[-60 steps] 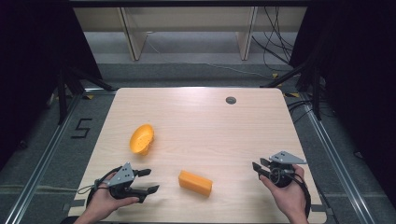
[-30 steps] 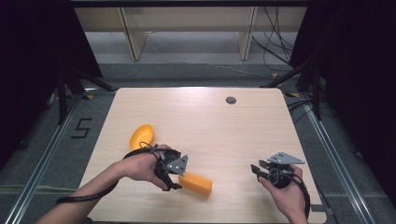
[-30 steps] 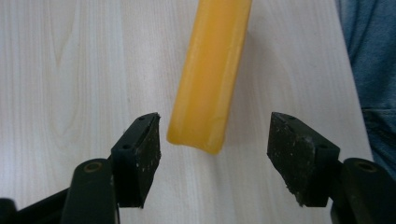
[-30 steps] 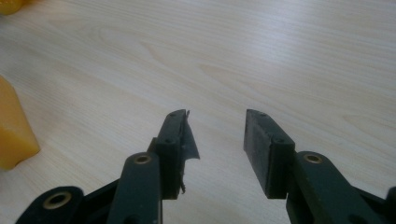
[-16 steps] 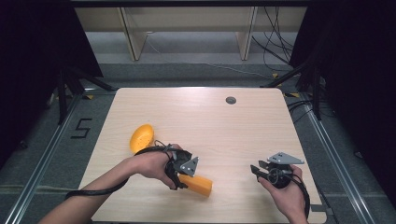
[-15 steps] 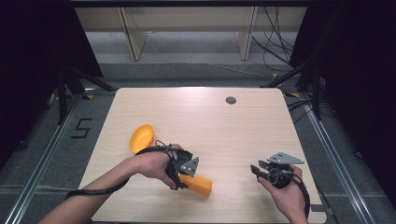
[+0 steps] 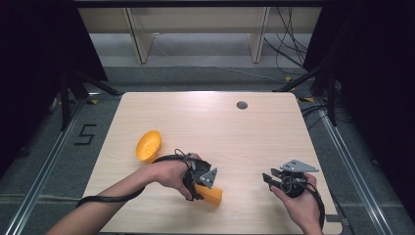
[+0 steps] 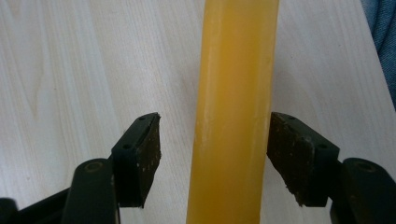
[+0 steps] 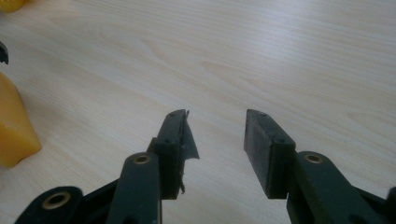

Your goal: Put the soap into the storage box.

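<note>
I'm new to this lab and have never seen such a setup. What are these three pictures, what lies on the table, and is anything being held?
No robot here: a person holds a two-fingered hand tool in each hand. The high view looks down on the wooden table. The other two views come from cameras riding on each tool, looking along its black fingers. On the table lie an orange block and an orange bowl. The left gripper is open, its fingers on either side of the block, with a clear gap on one side. The right gripper is open and holds nothing, low over bare wood.
</note>
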Available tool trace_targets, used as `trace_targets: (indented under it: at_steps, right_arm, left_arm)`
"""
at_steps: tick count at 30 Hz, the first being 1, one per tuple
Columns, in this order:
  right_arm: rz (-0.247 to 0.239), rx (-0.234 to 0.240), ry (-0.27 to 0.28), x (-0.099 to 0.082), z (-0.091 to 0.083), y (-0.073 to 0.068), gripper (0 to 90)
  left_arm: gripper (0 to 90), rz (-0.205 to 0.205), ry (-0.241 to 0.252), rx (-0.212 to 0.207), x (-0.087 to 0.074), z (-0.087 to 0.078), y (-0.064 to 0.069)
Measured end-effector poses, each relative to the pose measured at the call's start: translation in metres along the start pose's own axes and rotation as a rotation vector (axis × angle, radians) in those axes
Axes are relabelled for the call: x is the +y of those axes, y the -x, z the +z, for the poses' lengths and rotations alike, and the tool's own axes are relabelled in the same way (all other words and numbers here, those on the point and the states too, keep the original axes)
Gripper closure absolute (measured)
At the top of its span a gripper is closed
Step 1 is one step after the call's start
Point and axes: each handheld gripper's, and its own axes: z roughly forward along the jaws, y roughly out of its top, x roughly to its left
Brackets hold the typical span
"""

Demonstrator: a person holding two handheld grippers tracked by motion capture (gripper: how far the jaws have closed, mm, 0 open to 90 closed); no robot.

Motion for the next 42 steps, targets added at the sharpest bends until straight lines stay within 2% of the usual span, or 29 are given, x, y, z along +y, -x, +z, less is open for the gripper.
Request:
trace_targets:
  at_steps: [3,4,5,9,10,12,19,20,22,25,26,27,28,29,30,31,34,35,37,38,39,40,41,42]
  right_arm:
    - [-0.014,0.002,0.010,0.000,0.001,0.001,59.6]
    - [0.000,-0.005,0.009,0.000,-0.001,0.000,59.6]
    - [0.033,-0.008,0.002,0.000,-0.002,-0.003,59.6]
    - [0.023,-0.006,0.003,0.000,-0.001,-0.003,59.6]
    - [0.023,-0.006,0.003,0.000,-0.001,-0.003,59.6]
    - [0.023,-0.005,0.005,0.000,-0.001,-0.003,59.6]
    - [0.020,-0.003,0.005,0.000,-0.001,-0.002,59.5]
    - [0.020,-0.003,0.005,0.000,-0.001,-0.002,59.5]
    - [0.035,0.009,0.000,0.000,-0.001,-0.003,59.3]
    - [0.037,0.008,-0.008,0.000,-0.001,-0.003,59.3]
    - [0.040,0.013,0.000,0.000,0.000,-0.003,59.3]
    - [0.038,0.008,-0.006,0.000,-0.001,-0.003,59.3]
    - [0.011,0.008,0.002,0.000,0.000,-0.001,59.3]
    - [0.011,0.009,0.002,0.000,0.000,-0.001,59.3]
    - [0.011,0.009,0.002,0.000,0.000,-0.001,59.3]
    - [0.015,0.014,0.012,0.000,0.000,-0.001,59.3]
    - [-0.014,0.004,0.008,0.000,0.000,0.001,59.4]
    - [-0.012,0.004,0.008,0.000,0.000,0.001,59.3]
    - [-0.009,0.005,0.007,0.000,0.000,0.001,59.3]
    - [0.009,0.009,0.002,0.000,0.000,0.000,59.4]
    - [-0.007,0.006,0.006,0.000,0.000,0.000,59.3]
    - [0.006,0.009,0.003,0.000,0.000,0.000,59.3]
    - [-0.013,0.004,0.008,0.000,0.000,0.001,59.3]
    - [-0.012,0.006,0.007,0.000,0.000,0.001,59.4]
  left_arm:
    - [34.8,0.001,-0.009,-0.012,0.003,0.003,-0.001]
    - [35.6,-0.003,-0.012,-0.019,0.005,0.004,-0.001]
    - [36.3,-0.003,-0.014,-0.023,0.005,0.005,-0.002]
    - [39.5,-0.016,-0.019,-0.036,0.006,0.006,-0.003]
    - [39.5,-0.005,-0.031,-0.034,0.007,0.006,-0.004]
    - [40.3,-0.017,-0.034,-0.043,0.008,0.007,-0.005]
    - [44.0,-0.034,-0.089,-0.083,0.011,0.012,-0.005]
    - [44.3,-0.023,-0.118,-0.095,0.010,0.014,-0.005]
    - [45.6,-0.007,-0.142,-0.100,0.010,0.017,-0.006]
    - [47.3,-0.040,-0.131,-0.115,0.010,0.022,-0.003]
    - [48.1,-0.004,-0.159,-0.121,0.011,0.022,-0.005]
    - [49.9,-0.040,-0.134,-0.134,0.010,0.025,-0.002]
    - [50.7,0.002,-0.160,-0.139,0.011,0.025,-0.005]
    - [54.5,0.012,-0.156,-0.136,0.010,0.026,-0.005]
    - [54.5,-0.004,-0.137,-0.124,0.010,0.027,-0.005]
    - [58.2,0.013,-0.149,-0.126,0.010,0.026,-0.007]
    - [58.9,0.017,-0.146,-0.133,0.010,0.025,-0.007]
    - [59.7,-0.035,-0.124,-0.134,0.009,0.026,-0.005]
    - [59.9,-0.043,-0.130,-0.131,0.009,0.026,-0.005]
    - [60.0,-0.054,-0.140,-0.131,0.009,0.025,-0.005]
    - [60.0,-0.072,-0.138,-0.129,0.009,0.025,-0.004]
    - [60.1,-0.103,-0.138,-0.119,0.009,0.025,-0.004]
    - [60.2,-0.109,-0.149,-0.107,0.009,0.024,-0.004]
    - [60.2,-0.160,-0.132,-0.089,0.009,0.024,-0.003]
